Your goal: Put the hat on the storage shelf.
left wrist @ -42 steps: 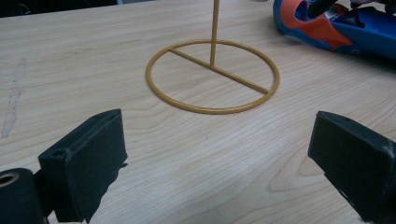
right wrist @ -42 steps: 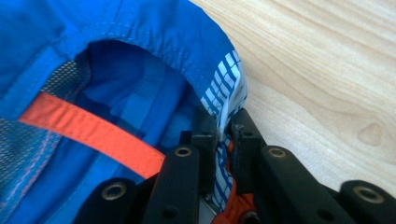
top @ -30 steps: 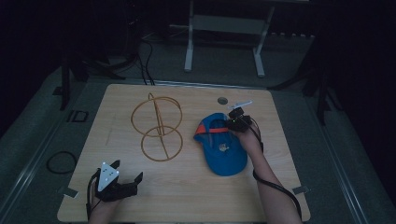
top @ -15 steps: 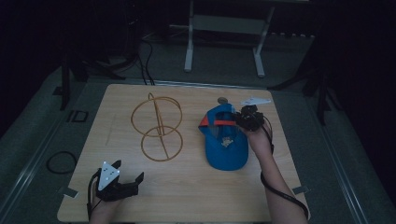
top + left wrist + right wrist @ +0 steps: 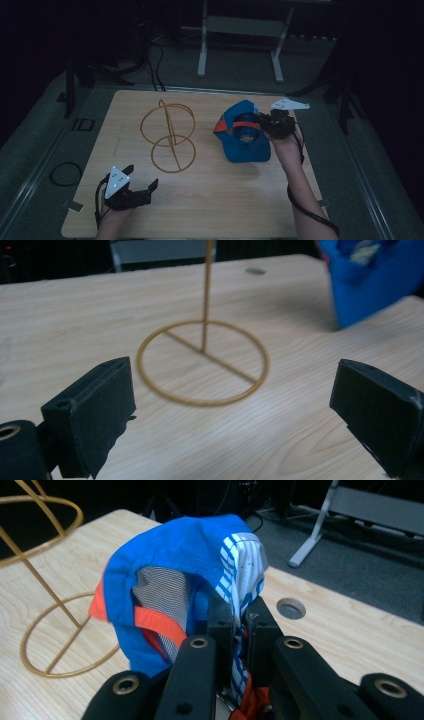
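A blue cap [image 5: 243, 137] with an orange strap hangs lifted at the right of the table, its brim drooping toward the wood. My right gripper [image 5: 264, 125] is shut on the cap's edge; in the right gripper view the jaws pinch the blue and white fabric [image 5: 240, 605]. A gold wire stand [image 5: 167, 135] with a ring base and an upright loop sits at the table's middle. My left gripper [image 5: 141, 180] hovers near the front left edge, open, jaws wide apart. The left gripper view looks at the stand's ring base [image 5: 202, 362] and the cap [image 5: 372, 280] beyond it.
The wooden table [image 5: 210, 210] has a round cable hole [image 5: 291, 608] near its far right corner. A metal frame stand [image 5: 240, 30] and cables lie on the dark floor behind. A cable loop [image 5: 66, 173] lies on the floor at the left.
My right gripper has risen and drifted right with the cap, lifting it off the table so it hangs. The left gripper has lifted slightly.
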Motion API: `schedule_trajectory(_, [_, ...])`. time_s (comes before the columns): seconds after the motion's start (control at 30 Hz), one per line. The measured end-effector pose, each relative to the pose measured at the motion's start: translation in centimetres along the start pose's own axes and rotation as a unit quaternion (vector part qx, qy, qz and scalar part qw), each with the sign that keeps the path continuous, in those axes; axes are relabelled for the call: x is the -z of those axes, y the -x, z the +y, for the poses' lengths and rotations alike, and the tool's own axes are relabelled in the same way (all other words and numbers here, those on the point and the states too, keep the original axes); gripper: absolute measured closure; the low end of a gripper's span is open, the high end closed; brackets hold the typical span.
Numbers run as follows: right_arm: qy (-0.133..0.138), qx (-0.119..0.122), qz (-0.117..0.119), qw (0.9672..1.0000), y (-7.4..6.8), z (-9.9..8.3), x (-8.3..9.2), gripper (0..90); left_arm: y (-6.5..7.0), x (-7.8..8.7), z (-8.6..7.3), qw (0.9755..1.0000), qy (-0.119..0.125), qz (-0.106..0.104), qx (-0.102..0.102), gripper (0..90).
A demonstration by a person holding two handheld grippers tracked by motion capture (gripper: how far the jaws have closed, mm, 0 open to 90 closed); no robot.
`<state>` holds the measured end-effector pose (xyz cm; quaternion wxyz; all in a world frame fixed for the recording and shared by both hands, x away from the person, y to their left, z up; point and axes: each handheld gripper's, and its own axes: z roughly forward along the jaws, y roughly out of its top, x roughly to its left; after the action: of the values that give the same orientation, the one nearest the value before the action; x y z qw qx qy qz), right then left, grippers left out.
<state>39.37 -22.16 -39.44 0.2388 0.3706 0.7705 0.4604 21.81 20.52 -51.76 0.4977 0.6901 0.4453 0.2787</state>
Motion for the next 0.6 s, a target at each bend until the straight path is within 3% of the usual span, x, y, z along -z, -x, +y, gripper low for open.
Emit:
schedule_trajectory(0.1, [0.008, 0.004, 0.001, 1.0000, -0.3, 0.5, 1.0, 84.5, 0.4, 0.6, 1.8, 0.9998, 0.014, -0.002, -0.017, 4.6])
schedule_trajectory(0.17, [0.010, 0.007, 0.001, 0.9999, -0.4, 0.6, 1.3, 84.5, 0.4, 0.7, 2.3, 0.9997, 0.017, -0.004, -0.016, 4.6])
schedule_trajectory(0.2, [0.016, 0.008, 0.001, 0.9998, -0.7, 0.8, 1.9, 84.5, 0.4, 0.9, 3.7, 0.9995, 0.024, -0.006, -0.018, 4.6])
schedule_trajectory(0.33, [0.026, 0.020, 0.001, 0.9994, -1.3, 1.1, 3.0, 84.5, 0.8, 1.1, 6.0, 0.9989, 0.034, -0.013, -0.031, 4.6])
schedule_trajectory(0.4, [0.029, 0.023, 0.002, 0.9993, -1.5, 1.2, 3.2, 84.5, 0.8, 1.1, 6.0, 0.9989, 0.034, -0.013, -0.031, 4.7])
schedule_trajectory(0.43, [0.038, 0.028, 0.006, 0.9989, -1.8, 1.4, 3.9, 84.5, 1.4, 0.6, 7.8, 0.9982, 0.038, -0.023, -0.040, 4.7])
schedule_trajectory(0.6, [0.052, 0.032, 0.021, 0.9979, -2.6, 1.3, 5.0, 84.5, 2.8, -0.5, 9.8, 0.9973, 0.033, -0.040, -0.052, 4.7])
